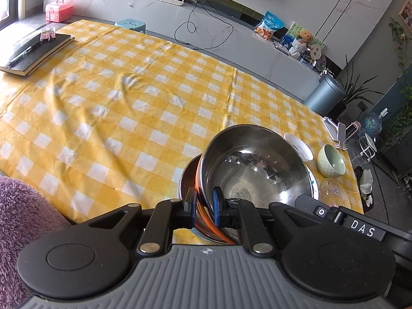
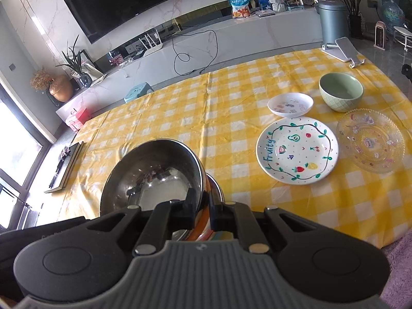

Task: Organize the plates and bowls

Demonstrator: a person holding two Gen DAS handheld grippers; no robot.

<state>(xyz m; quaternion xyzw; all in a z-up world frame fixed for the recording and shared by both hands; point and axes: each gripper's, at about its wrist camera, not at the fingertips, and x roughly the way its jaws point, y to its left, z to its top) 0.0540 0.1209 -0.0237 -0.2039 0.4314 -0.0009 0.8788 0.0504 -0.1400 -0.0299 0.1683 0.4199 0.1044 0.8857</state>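
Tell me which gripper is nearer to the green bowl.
Right. The right gripper grips the steel bowl's rim on the side facing the green bowl; the left gripper grips the opposite rim.

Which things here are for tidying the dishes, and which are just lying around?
For the job:
steel bowl, pinched on its rim by the left tongs and the right tongs
Fruity plate
small white dish
green bowl
glass plate

Just lying about:
notebook
phone stand
pink box
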